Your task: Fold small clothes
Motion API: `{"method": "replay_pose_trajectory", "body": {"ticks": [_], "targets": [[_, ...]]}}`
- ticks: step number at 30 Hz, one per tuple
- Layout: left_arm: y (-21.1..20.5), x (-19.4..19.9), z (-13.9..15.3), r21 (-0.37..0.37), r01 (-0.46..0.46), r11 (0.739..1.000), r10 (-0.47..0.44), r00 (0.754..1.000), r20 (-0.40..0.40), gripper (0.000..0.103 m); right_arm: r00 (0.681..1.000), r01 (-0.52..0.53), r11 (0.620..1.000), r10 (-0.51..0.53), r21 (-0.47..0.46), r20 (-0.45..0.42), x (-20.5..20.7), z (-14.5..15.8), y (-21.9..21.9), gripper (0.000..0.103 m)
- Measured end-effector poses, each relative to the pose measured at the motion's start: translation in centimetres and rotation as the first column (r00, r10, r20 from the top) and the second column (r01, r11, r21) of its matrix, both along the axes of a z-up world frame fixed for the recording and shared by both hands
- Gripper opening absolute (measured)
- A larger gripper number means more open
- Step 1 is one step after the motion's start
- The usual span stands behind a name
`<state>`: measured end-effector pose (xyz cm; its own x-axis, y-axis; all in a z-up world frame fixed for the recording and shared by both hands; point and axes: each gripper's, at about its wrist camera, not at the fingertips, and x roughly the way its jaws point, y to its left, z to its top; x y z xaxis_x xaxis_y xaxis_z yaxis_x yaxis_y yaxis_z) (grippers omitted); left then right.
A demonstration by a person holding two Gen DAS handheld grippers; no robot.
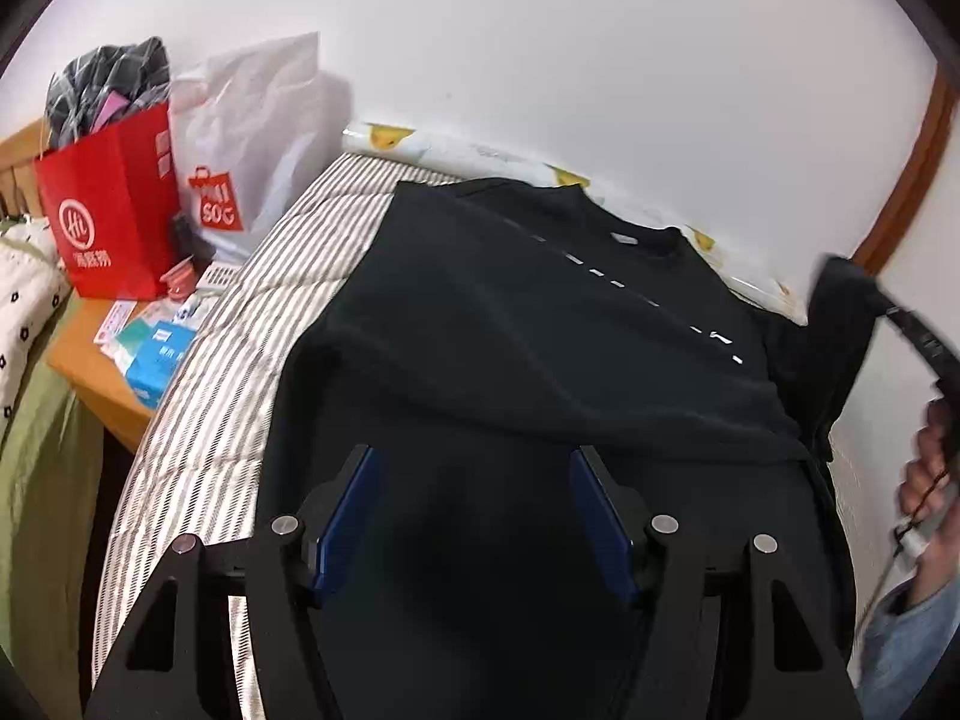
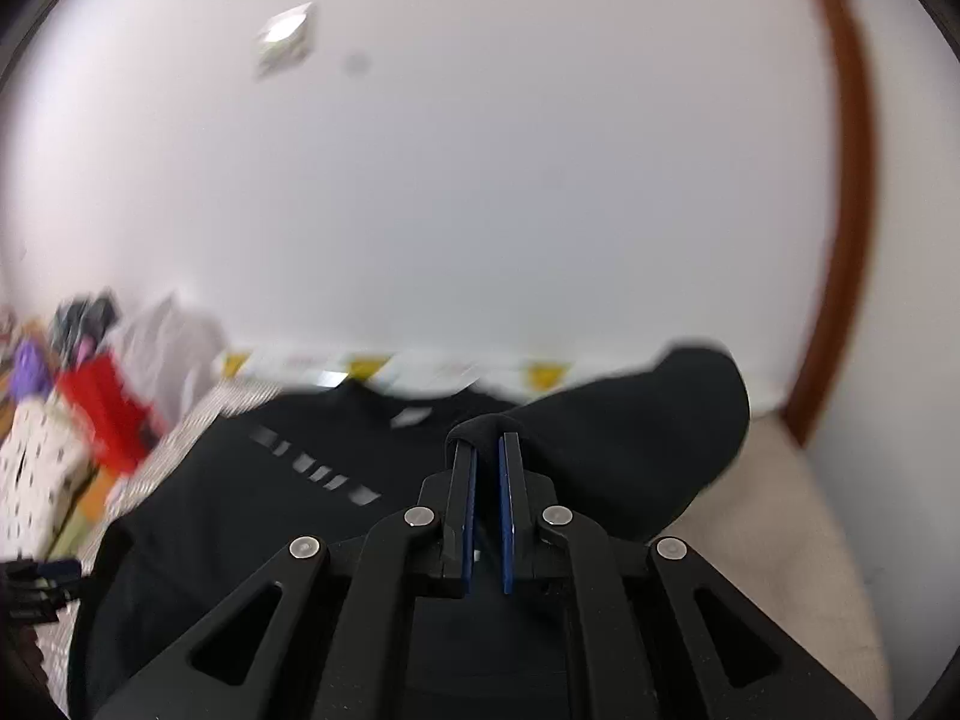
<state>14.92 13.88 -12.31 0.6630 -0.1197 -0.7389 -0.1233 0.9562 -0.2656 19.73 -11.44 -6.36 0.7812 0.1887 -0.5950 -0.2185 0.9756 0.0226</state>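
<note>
A black T-shirt (image 1: pixel 540 324) with a row of white marks lies spread on the striped bed sheet (image 1: pixel 240 372). My left gripper (image 1: pixel 473 451) hovers over the shirt's lower part. It is open, and its blue pads (image 1: pixel 345 516) have nothing between them. In the right wrist view my right gripper (image 2: pixel 487 441) is shut on a fold of the shirt's sleeve (image 2: pixel 636 420), which is lifted off the bed and drapes to the right. The left wrist view shows that raised sleeve (image 1: pixel 840 312) at the right edge, with a person's hand (image 1: pixel 924 474) below it.
A wooden bedside table (image 1: pixel 78 360) at the left carries a red paper bag (image 1: pixel 114 210), a white plastic bag (image 1: pixel 252 132) and small boxes (image 1: pixel 156 354). A white wall runs behind the bed, and a brown door frame (image 1: pixel 912 180) stands at the right.
</note>
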Motion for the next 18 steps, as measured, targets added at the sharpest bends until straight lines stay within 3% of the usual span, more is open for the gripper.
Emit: {"method": "replay_pose_trajectory", "body": {"ticks": [4,9,13,15,17,18], "targets": [[0.7,-0.1,-0.4,0.003,0.005,1.0,-0.005,1.0,-0.011,0.063,0.995,-0.038,0.998,0.033,-0.054,-0.095,1.4,-5.1,3.8,0.007],[0.3,0.1,-0.7,0.007,0.027,1.0,-0.026,0.999,-0.024,0.063,0.976,-0.049,0.997,0.034,-0.065,-0.215,1.7,-9.8,4.5,0.01],[-0.7,0.4,-0.5,0.015,0.05,0.999,-0.049,0.998,-0.025,0.063,0.949,-0.088,0.991,0.052,-0.101,-0.312,0.6,-11.7,3.9,0.041],[-1.5,0.6,-0.3,0.022,0.066,0.998,-0.066,0.998,-0.024,0.064,0.956,-0.077,0.991,0.042,-0.109,-0.291,-0.8,-11.1,2.6,0.05],[-2.3,0.8,-0.1,0.029,0.08,0.996,-0.08,0.997,-0.02,0.065,0.962,-0.06,0.995,0.035,-0.083,-0.27,-2.4,-9.7,0.4,0.072],[-2.8,1.0,0.0,0.032,0.086,0.996,-0.086,0.996,-0.018,0.065,0.967,-0.053,0.996,0.034,-0.069,-0.253,-3.1,-8.8,-0.7,0.073]]}}
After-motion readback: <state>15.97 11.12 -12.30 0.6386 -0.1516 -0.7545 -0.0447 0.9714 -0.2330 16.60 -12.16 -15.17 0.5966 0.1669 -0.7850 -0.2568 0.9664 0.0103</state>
